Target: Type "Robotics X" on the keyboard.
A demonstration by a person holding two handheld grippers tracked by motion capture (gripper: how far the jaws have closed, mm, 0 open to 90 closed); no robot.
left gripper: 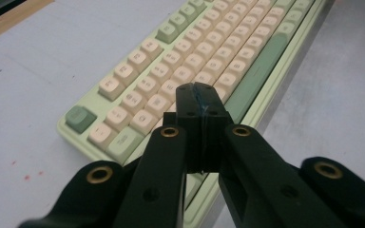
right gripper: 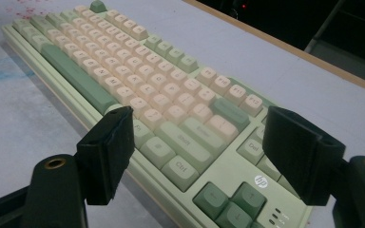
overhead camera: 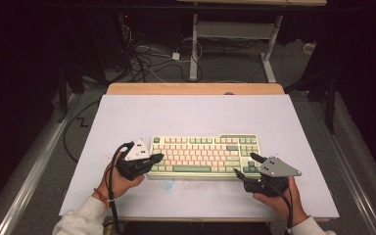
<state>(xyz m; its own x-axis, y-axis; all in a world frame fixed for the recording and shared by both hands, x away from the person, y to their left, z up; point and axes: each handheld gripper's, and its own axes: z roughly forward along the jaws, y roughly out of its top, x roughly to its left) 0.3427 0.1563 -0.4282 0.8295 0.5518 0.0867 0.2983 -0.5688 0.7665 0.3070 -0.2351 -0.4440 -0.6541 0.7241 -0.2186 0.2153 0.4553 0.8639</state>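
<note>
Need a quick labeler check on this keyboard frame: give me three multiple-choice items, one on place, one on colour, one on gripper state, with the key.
1. Where does the left gripper sit relative to the keyboard?
A. at its left end
B. at its far edge
C. away from it, at the table's corner

2. What colour is the space bar?
A. red
B. dark green
C. black

3. How do the jaws of the right gripper stand?
A. pressed together
C. clamped on a cable
B. apart, nothing between the pads

Key: 1 A, the high view shows it over the left-end keys. 2 B, the long bar is dark green against the cream keys. 3 B, the right gripper view shows a wide gap above the keys.
</note>
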